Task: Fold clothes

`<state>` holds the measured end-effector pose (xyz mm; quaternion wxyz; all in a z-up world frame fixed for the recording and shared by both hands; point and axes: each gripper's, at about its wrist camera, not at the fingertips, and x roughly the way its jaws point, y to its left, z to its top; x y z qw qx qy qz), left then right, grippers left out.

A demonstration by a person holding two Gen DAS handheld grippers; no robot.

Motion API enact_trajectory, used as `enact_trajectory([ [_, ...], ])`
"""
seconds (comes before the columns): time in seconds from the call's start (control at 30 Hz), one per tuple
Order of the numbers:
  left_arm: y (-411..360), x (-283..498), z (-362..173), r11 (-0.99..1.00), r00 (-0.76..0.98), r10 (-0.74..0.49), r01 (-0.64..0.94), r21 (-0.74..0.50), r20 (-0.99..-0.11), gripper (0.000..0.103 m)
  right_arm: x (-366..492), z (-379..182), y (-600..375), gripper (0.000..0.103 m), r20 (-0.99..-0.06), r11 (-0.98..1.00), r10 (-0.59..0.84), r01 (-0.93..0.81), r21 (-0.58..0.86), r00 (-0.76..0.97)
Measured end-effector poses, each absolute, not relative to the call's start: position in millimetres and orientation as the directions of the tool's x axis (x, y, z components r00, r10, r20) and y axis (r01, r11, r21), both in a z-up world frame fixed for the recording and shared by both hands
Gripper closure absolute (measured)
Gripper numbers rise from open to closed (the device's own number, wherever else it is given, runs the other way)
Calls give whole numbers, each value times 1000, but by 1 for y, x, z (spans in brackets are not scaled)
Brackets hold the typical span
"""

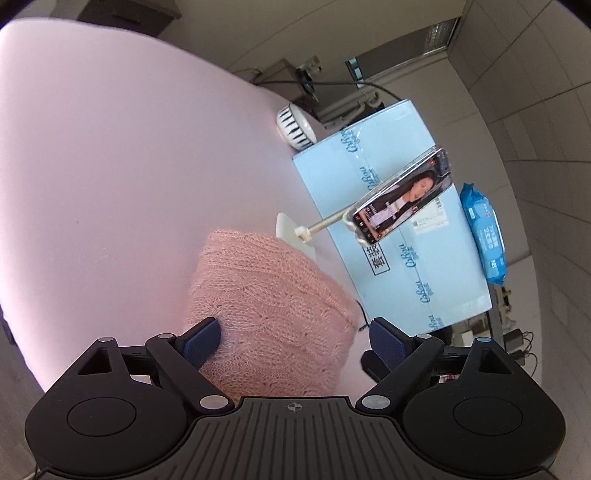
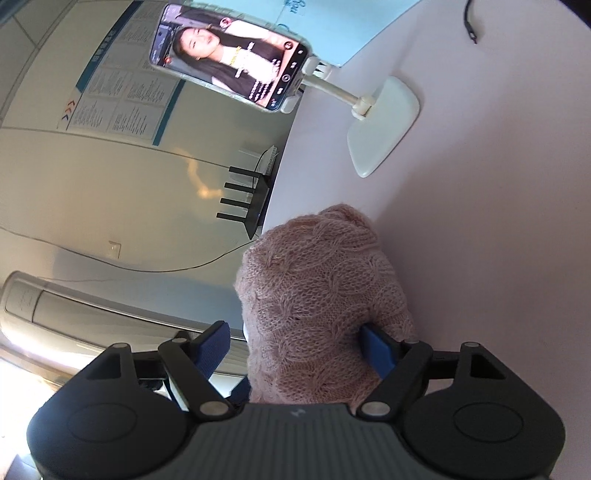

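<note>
Sweater (image 2: 317,302) near end hidden under gripper body, 6 o'clock, both views. Poster (image 2: 122,92) print too small to read. Box (image 2: 332,22) cut off at 12 o'clock.

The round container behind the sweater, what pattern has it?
Black and white stripes on the container, seen in the left wrist view.

Your left gripper (image 1: 295,341) and right gripper (image 2: 301,349) look alike: matte black linkage arms with silver pivot screws, round black caps at both sides, a ribbed grey housing, dark blue textured fingers (image 1: 201,341). A crosshair mark sits on the left housing.
</note>
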<state>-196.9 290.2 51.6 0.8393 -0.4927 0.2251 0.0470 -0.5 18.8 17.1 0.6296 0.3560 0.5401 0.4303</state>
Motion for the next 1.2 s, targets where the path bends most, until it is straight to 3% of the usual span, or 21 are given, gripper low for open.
enact_trajectory([
  [0.17, 269, -199, 93, 598, 925, -110, -231, -768, -365, 13, 2, 21, -9, 23, -402, 406, 914, -138, 903, 60],
  [0.33, 225, -161, 117, 666, 898, -287, -63, -744, -333, 13, 7, 24, -67, 23, -438, 453, 887, -86, 887, 147],
  [0.5, 153, -95, 97, 726, 773, -451, 26, -687, -447, 13, 0, 29, -144, 23, -544, 583, 778, -39, 812, 314],
  [0.53, 133, -77, 89, 739, 730, -484, 46, -673, -482, 13, -5, 32, -163, 28, -591, 643, 718, -25, 766, 368],
  [0.63, 75, -33, 59, 778, 625, -520, 65, -625, -582, 13, -20, 35, -210, 26, -665, 754, 572, 12, 657, 480],
  [0.73, 45, -12, 34, 821, 579, -486, 46, -570, -655, 13, -37, 34, -250, 29, -672, 791, 496, 32, 610, 550],
  [0.87, 5, -4, 15, 920, 615, -360, 110, -377, -702, 11, -63, 37, -295, 28, -697, 883, 302, 85, 462, 650],
  [0.93, -4, -5, 16, 942, 627, -322, 137, -307, -709, 11, -71, 36, -303, 20, -701, 936, 143, 135, 326, 698],
  [1.03, -10, -5, 14, 960, 660, -278, 168, -224, -698, 11, -76, 19, -305, 19, -667, 973, -112, 217, 77, 736],
  [1.13, -11, 1, 12, 983, 712, -185, 144, -116, -677, 11, -64, 6, -296, 0, -652, 979, -156, 203, -4, 742],
  [1.2, -17, 6, 4, 992, 753, -110, 126, -22, -649, 5, -52, 3, -286, 0, -652, 978, -175, 206, -30, 738],
])
